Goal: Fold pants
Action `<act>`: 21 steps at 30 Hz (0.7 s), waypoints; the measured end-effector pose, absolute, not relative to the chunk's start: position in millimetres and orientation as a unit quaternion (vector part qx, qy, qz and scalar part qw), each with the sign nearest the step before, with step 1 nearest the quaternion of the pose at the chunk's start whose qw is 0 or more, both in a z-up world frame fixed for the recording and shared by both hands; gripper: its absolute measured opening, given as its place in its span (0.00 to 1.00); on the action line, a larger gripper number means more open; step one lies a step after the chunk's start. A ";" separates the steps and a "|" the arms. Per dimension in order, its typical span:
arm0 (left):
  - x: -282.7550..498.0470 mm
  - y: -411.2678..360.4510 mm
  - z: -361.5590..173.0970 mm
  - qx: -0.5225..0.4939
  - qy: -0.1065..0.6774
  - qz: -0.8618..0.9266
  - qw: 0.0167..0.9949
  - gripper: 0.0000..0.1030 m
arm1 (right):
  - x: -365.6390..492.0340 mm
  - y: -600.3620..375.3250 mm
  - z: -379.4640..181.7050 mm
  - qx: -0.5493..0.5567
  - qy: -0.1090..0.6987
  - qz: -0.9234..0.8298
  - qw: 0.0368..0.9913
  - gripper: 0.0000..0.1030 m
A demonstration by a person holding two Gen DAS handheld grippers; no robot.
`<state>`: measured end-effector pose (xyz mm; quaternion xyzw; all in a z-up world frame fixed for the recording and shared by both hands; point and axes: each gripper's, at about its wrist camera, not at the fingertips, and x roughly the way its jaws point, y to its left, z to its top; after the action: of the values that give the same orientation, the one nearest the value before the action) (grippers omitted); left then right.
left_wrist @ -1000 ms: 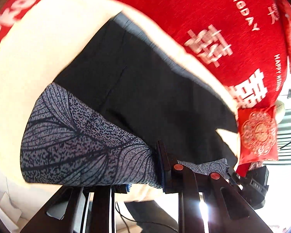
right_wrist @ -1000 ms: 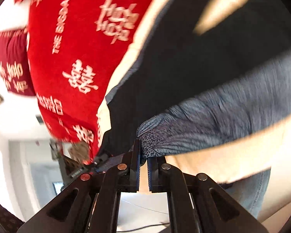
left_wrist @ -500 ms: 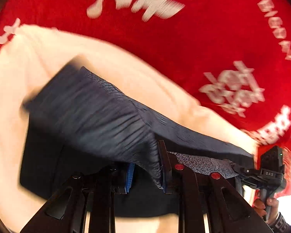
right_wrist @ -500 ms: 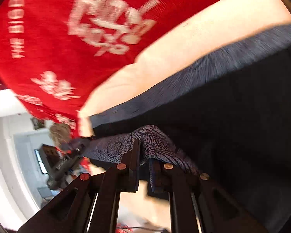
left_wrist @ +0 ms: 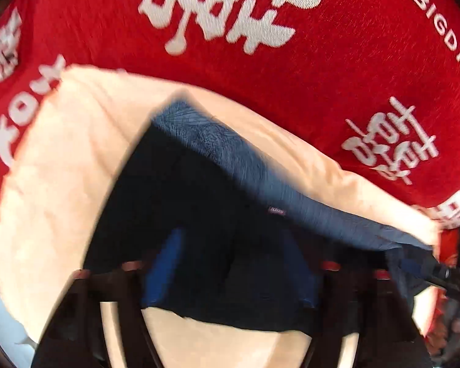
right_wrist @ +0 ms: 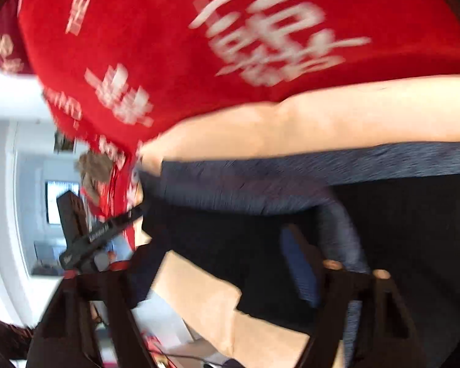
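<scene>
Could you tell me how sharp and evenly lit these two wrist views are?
Left wrist view: motion-blurred pants, red blanket lettering readable, fisheye bending at the edges. Right wrist view: heavier smear on the blanket lettering, overexposed bright room at left.

left gripper (left_wrist: 230,273): jaws spread wide, patterned hem released | right gripper (right_wrist: 220,273): jaws now wide apart too | dark blue leaf-print fabric pants (left_wrist: 205,214): folded over, lying on cream cloth (left_wrist: 61,168)

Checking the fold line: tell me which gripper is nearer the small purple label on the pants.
Left. The label lies just ahead of the open left gripper, roughly between its fingers. The right gripper is off to the side, at the corner of the pants.
</scene>
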<state>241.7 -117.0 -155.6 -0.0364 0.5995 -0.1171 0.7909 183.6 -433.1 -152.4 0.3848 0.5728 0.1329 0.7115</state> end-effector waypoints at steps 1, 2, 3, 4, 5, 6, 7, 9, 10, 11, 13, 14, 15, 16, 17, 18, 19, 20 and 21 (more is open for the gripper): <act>243.7 -120.1 -160.5 -0.028 0.602 -0.115 0.790 0.69 | 189.6 -420.1 -158.5 0.366 0.585 0.147 0.708 0.56; 245.8 -122.8 -166.7 -0.024 0.604 -0.113 0.788 0.69 | 197.2 -404.5 -166.6 0.338 0.603 0.155 0.706 0.55; 250.7 -124.8 -177.6 -0.019 0.606 -0.107 0.788 0.69 | 205.9 -391.0 -174.6 0.310 0.616 0.154 0.708 0.54; 255.9 -126.9 -189.4 -0.006 0.605 -0.100 0.790 0.69 | 215.1 -381.4 -180.7 0.293 0.620 0.158 0.710 0.54; 259.1 -127.8 -197.8 0.010 0.607 -0.092 0.790 0.69 | 227.3 -372.0 -188.9 0.267 0.619 0.161 0.721 0.54; 261.6 -132.0 -209.8 0.033 0.609 -0.078 0.788 0.69 | 233.9 -369.5 -193.4 0.246 0.618 0.156 0.730 0.54; 261.7 -132.3 -217.4 0.052 0.605 -0.068 0.791 0.72 | 246.5 -367.7 -202.4 0.218 0.620 0.139 0.741 0.54; 258.2 -136.6 -218.1 0.073 0.587 -0.073 0.803 0.79 | 260.3 -379.7 -219.1 0.228 0.626 0.110 0.737 0.44; 256.4 -139.4 -217.4 0.088 0.588 -0.072 0.801 0.79 | 264.7 -392.6 -224.2 0.262 0.626 0.094 0.728 0.37; 253.2 -141.7 -214.4 0.101 0.590 -0.073 0.798 0.79 | 264.9 -401.0 -221.6 0.289 0.620 0.086 0.725 0.37; 247.2 -141.8 -208.9 0.107 0.604 -0.080 0.786 0.79 | 252.5 -421.8 -204.6 0.331 0.592 0.074 0.731 0.39; 240.4 -141.4 -203.7 0.109 0.610 -0.084 0.780 0.79 | 244.7 -427.5 -195.5 0.333 0.584 0.070 0.737 0.48; 234.0 -141.1 -199.6 0.111 0.614 -0.087 0.777 0.79 | 233.9 -435.1 -186.3 0.337 0.576 0.066 0.742 0.53; 226.8 -145.0 -196.6 0.110 0.618 -0.091 0.773 0.79 | 222.2 -443.9 -178.4 0.345 0.570 0.064 0.743 0.62; 215.9 -145.8 -191.3 0.107 0.626 -0.096 0.767 0.79 | 209.2 -451.4 -171.7 0.356 0.564 0.062 0.743 0.64; 208.8 -149.4 -189.9 0.106 0.630 -0.099 0.763 0.79 | 193.2 -458.9 -166.1 0.363 0.562 0.058 0.741 0.65; 199.8 -159.2 -190.4 0.107 0.635 -0.103 0.758 0.79 | 174.7 -466.0 -161.7 0.366 0.564 0.051 0.738 0.65; 190.4 -162.8 -188.0 0.108 0.639 -0.106 0.754 0.79 | 161.1 -470.9 -157.7 0.368 0.566 0.044 0.737 0.65; 178.1 -168.5 -185.4 0.107 0.645 -0.116 0.748 0.79 | 141.1 -478.0 -154.3 0.374 0.565 0.038 0.734 0.65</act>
<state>178.1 -168.5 -185.4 0.1066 0.6447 -0.1163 0.7479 141.1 -478.0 -154.3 0.3743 0.5650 0.0375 0.7344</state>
